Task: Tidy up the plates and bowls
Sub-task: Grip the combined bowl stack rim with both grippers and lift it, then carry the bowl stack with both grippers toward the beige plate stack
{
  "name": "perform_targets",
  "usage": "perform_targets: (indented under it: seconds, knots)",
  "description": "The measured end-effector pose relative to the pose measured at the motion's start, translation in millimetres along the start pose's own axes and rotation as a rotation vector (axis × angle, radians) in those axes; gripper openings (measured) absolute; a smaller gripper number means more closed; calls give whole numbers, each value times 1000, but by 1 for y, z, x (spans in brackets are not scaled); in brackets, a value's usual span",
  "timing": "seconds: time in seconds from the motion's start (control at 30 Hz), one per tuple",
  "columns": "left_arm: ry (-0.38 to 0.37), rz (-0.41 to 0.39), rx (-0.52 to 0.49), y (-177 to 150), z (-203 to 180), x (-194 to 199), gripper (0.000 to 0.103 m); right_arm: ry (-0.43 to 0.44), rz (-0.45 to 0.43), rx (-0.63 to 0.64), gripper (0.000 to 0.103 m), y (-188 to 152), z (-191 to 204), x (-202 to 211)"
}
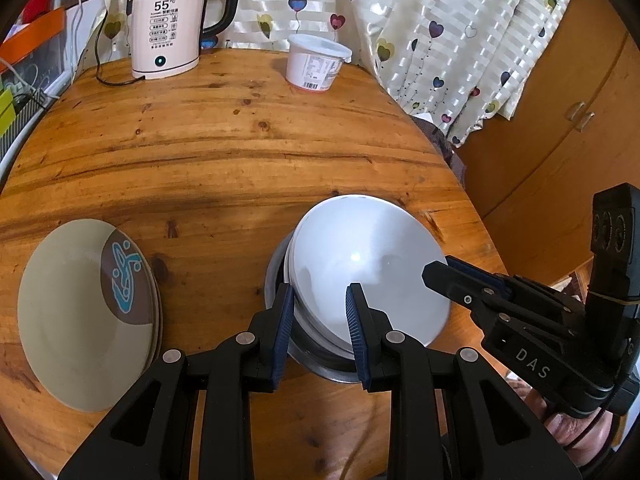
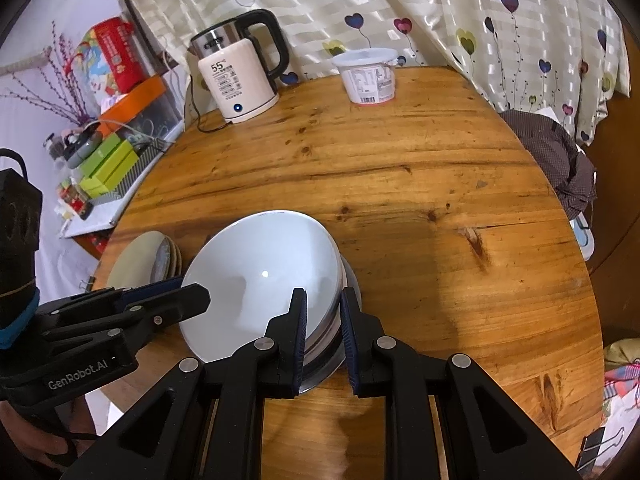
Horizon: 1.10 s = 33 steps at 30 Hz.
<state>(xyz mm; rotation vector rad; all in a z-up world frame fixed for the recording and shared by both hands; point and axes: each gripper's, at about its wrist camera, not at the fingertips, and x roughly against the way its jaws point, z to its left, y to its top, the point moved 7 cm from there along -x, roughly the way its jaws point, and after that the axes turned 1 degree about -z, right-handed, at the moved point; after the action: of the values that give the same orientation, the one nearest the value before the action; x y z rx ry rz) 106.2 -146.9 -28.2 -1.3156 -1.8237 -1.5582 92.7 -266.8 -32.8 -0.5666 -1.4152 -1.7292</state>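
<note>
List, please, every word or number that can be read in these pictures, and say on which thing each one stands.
"55°C": on the kettle.
"DAS": on the right gripper body, seen from the left wrist.
"GenRobot.AI": on the left gripper body, seen from the right wrist.
Kettle's smaller print, white tub label, red box: too small or blurred to read.

bowls [image 1: 360,272] right of plates [image 1: 80,312] — apart

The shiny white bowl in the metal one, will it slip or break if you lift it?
The glossy white ceramic-looking bowl looks smooth, so it could slip. The left gripper and right gripper both pinch its rim, which probably steadies it. It sits tilted in the steel bowl and would likely chip if dropped.
</note>
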Motion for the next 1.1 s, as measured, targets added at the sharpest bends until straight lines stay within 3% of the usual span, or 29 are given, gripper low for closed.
perform_targets:
  seconds: [0.53, 0.73, 1.1]
  knots:
    - [-25, -16, 6, -3, 5, -4, 27, 30, -4, -8, 18, 1, -3, -2]
    - [-39, -37, 39, -1, 14, 2, 27, 39, -23, -22, 31, 3, -10, 5]
    - [-70, -80, 75, 3, 27, 15, 27, 88, -66, -49, 32, 6, -23, 20]
